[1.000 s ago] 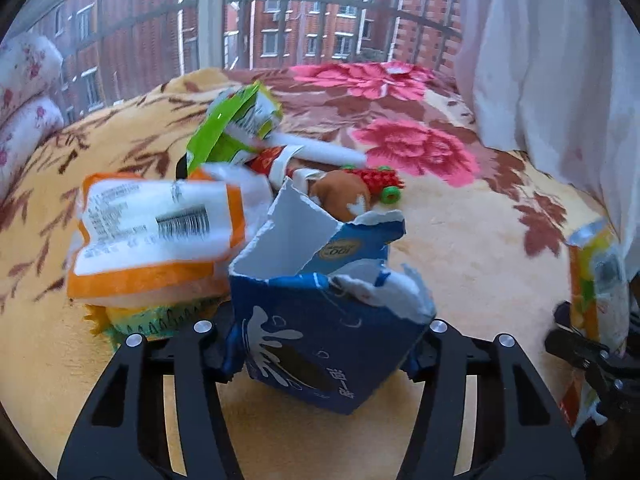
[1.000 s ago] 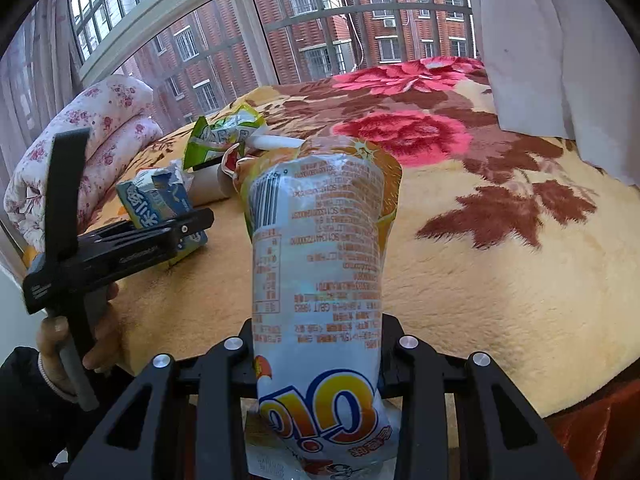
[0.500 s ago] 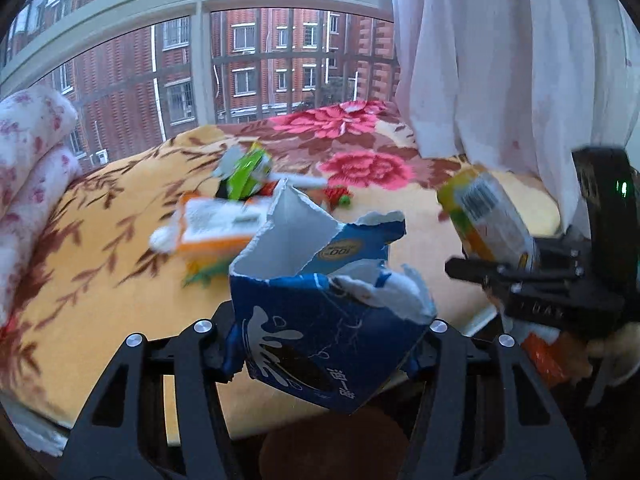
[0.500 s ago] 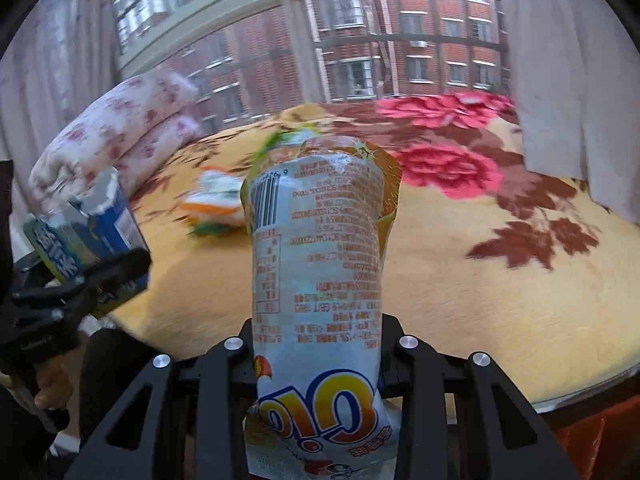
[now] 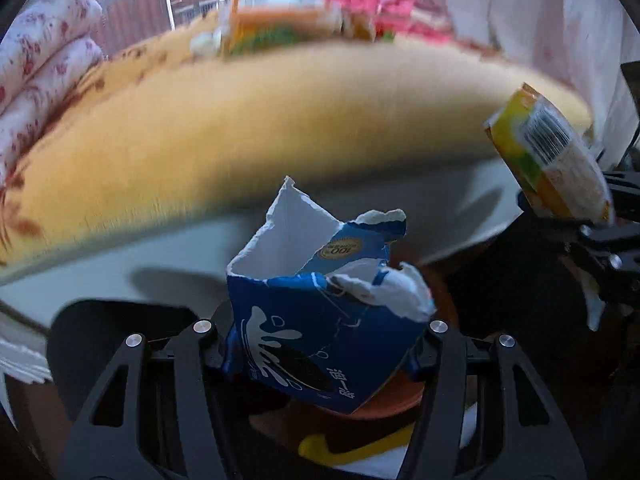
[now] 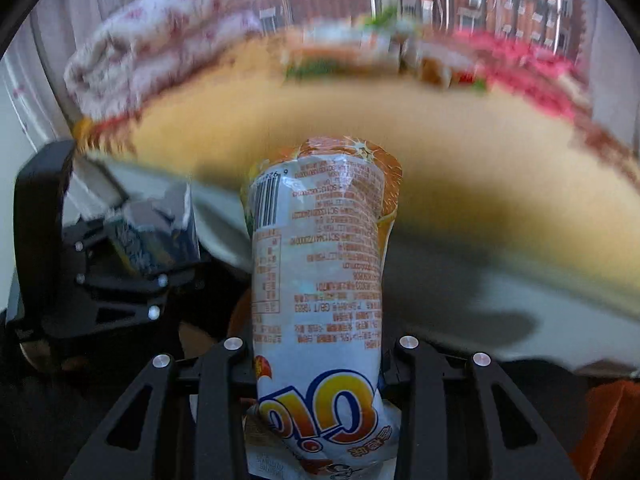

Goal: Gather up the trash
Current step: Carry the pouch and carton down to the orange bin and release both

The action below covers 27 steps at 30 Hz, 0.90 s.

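Clamping a torn blue milk carton (image 5: 320,332), left claw (image 5: 320,340) presses both sides of it, carton upright between the fingers. Right claw (image 6: 316,364) is clamped on an orange-and-white snack wrapper (image 6: 320,264) standing up from its fingers. Both claws sit off the bed edge, pointed down, side by side. Beyond them, blurred: yellow floral blanket (image 5: 280,120) on the bed, more wrappers (image 5: 280,20) piled at its far side, rolled floral quilt (image 6: 160,40) at left, window behind.
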### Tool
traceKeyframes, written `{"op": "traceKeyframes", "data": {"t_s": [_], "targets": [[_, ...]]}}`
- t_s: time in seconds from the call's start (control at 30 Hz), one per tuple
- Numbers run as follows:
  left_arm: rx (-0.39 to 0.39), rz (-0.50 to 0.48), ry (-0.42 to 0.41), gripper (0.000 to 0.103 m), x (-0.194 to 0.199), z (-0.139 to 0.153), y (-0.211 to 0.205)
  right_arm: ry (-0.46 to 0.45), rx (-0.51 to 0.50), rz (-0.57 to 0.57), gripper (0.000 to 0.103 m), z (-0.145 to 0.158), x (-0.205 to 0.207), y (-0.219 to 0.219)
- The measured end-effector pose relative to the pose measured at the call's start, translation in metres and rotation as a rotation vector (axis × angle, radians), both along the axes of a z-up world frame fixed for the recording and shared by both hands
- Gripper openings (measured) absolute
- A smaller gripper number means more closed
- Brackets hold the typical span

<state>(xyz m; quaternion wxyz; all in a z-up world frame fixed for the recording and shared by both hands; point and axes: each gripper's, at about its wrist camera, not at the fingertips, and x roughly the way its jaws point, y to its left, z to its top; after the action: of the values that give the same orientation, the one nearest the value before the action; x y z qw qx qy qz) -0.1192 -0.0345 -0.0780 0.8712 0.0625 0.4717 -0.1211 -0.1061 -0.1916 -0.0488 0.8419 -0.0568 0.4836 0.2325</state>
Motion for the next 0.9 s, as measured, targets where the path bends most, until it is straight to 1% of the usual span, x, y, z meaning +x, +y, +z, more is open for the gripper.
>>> {"op": "traceKeyframes", "data": {"t_s": [0.1, 0.2, 0.27, 0.3, 0.33, 0.37, 0.4, 0.43, 0.47, 0.57, 0.67, 0.7, 0.8, 0.83, 0.9], "targets": [[0.007, 0.001, 0.069, 0.056, 0.006, -0.022, 0.005, 0.086, -0.04, 0.006, 0.036, -0.032, 0.005, 0.01], [0.009, 0.007, 0.107, 0.057, 0.014, -0.034, 0.009, 0.138, -0.061, 0.015, 0.036, -0.052, 0.012, 0.016], [0.006, 0.005, 0.129, 0.06, 0.018, -0.04, 0.01, 0.172, -0.071, 0.018, 0.037, -0.064, 0.018, 0.02], [0.003, 0.006, 0.146, 0.06, 0.02, -0.043, 0.012, 0.186, -0.073, 0.016, 0.039, -0.068, 0.021, 0.021], [0.001, 0.012, 0.162, 0.064, 0.023, -0.047, 0.014, 0.199, -0.075, 0.014, 0.049, -0.071, 0.024, 0.022], [-0.001, 0.015, 0.175, 0.071, 0.025, -0.049, 0.015, 0.214, -0.078, 0.014, 0.058, -0.076, 0.027, 0.023], [0.008, 0.03, 0.196, 0.074, 0.028, -0.053, 0.018, 0.224, -0.083, 0.005, 0.068, -0.08, 0.03, 0.022], [0.012, 0.037, 0.201, 0.078, 0.03, -0.054, 0.018, 0.226, -0.082, -0.004, 0.069, -0.082, 0.032, 0.021], [0.01, 0.045, 0.208, 0.078, 0.032, -0.055, 0.021, 0.233, -0.079, -0.007, 0.069, -0.083, 0.034, 0.021], [-0.002, 0.059, 0.216, 0.078, 0.035, -0.056, 0.027, 0.24, -0.071, -0.02, 0.069, -0.083, 0.037, 0.017], [-0.005, 0.068, 0.207, 0.078, 0.039, -0.052, 0.034, 0.222, -0.067, -0.034, 0.069, -0.076, 0.034, 0.01], [0.001, 0.068, 0.201, 0.078, 0.033, -0.049, 0.032, 0.219, -0.065, -0.037, 0.069, -0.074, 0.034, 0.008], [0.028, 0.058, 0.17, 0.078, 0.032, -0.037, 0.028, 0.201, -0.045, -0.044, 0.069, -0.063, 0.032, 0.001], [0.036, 0.055, 0.159, 0.078, 0.029, -0.033, 0.026, 0.194, -0.038, -0.04, 0.069, -0.056, 0.027, -0.007], [0.045, 0.048, 0.129, 0.078, 0.021, -0.019, 0.022, 0.17, -0.017, -0.031, 0.069, -0.039, 0.027, -0.009]]}}
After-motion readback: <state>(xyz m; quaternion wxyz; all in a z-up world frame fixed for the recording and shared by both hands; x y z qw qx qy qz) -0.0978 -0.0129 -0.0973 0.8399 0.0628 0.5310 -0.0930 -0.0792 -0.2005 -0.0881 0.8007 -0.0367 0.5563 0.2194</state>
